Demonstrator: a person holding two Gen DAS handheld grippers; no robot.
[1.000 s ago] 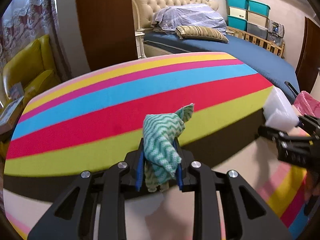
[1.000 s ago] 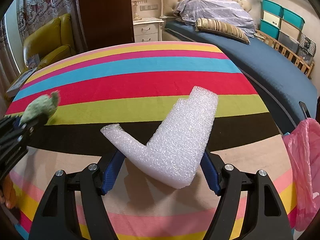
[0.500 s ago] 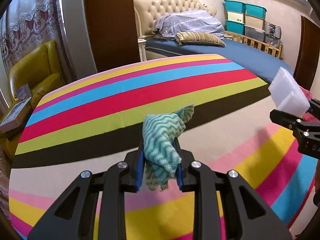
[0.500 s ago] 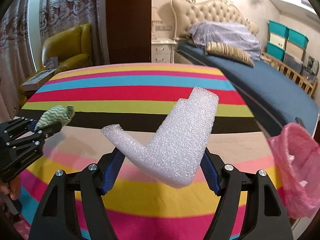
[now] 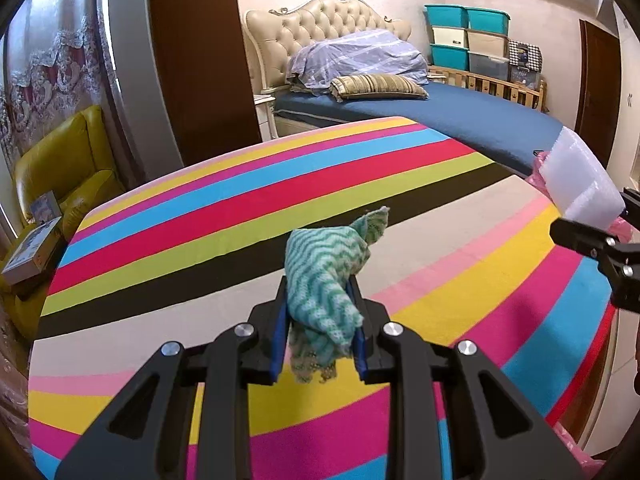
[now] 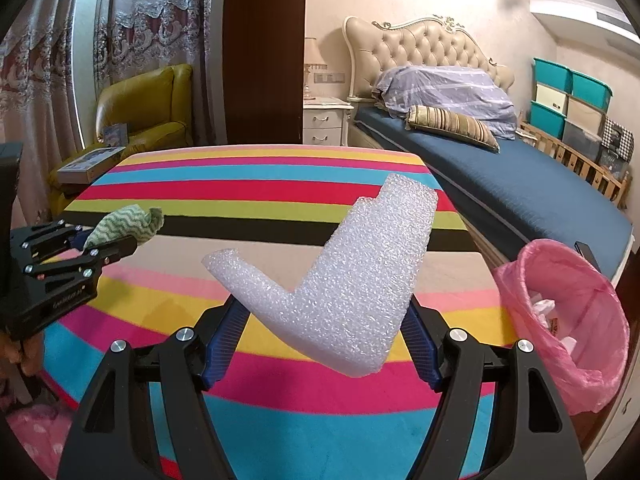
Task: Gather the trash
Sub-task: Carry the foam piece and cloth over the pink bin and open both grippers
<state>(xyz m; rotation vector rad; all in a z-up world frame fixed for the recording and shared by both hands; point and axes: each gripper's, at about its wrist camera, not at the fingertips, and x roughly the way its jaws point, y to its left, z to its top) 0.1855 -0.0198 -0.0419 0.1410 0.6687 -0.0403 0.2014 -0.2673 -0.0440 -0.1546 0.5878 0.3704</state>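
Observation:
My left gripper is shut on a crumpled green and white cloth and holds it above the striped rug. It also shows at the left of the right wrist view. My right gripper is shut on an L-shaped piece of white foam, also seen at the right edge of the left wrist view. A bin lined with a pink bag stands at the rug's right edge, beside the bed, with white scraps inside.
A blue bed with pillows runs along the right. A yellow armchair and a flat box stand at the far left. A white nightstand is behind the rug. Storage boxes are stacked at the back.
Both grippers have risen and pulled back from the rug with their loads still held. More of the rug and the pink-lined bin have come into view.

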